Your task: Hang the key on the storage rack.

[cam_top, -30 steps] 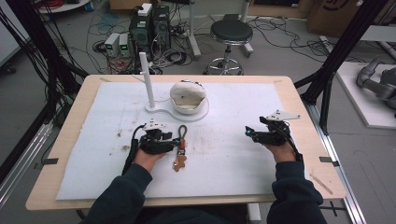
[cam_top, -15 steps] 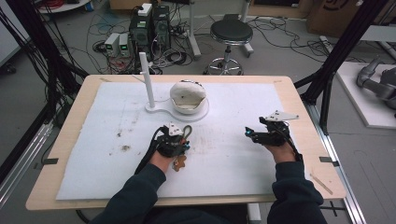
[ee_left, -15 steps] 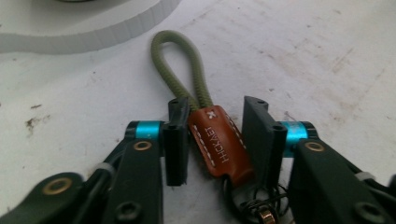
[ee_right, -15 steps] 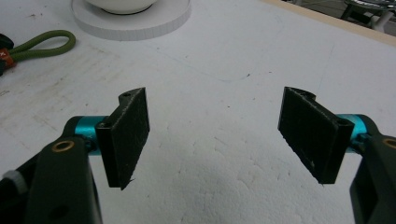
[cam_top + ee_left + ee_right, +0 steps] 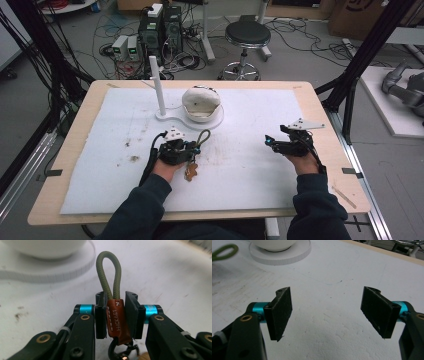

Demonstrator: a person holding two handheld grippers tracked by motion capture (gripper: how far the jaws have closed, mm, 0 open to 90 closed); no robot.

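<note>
Keychain [image 5: 115, 320] grasp looks made: left gripper [image 5: 115, 315] has just been closing and now clamps its leather tab, near the white stand [image 5: 170, 116]; hanging remains; right gripper [image 5: 332, 312] gapes

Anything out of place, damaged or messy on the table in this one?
Nothing broken or spilled. The white mat has brown smudges left of the left gripper, whose jaws have just been closing on the brown leather tab of the keychain. The right gripper hangs open over bare mat.
</note>
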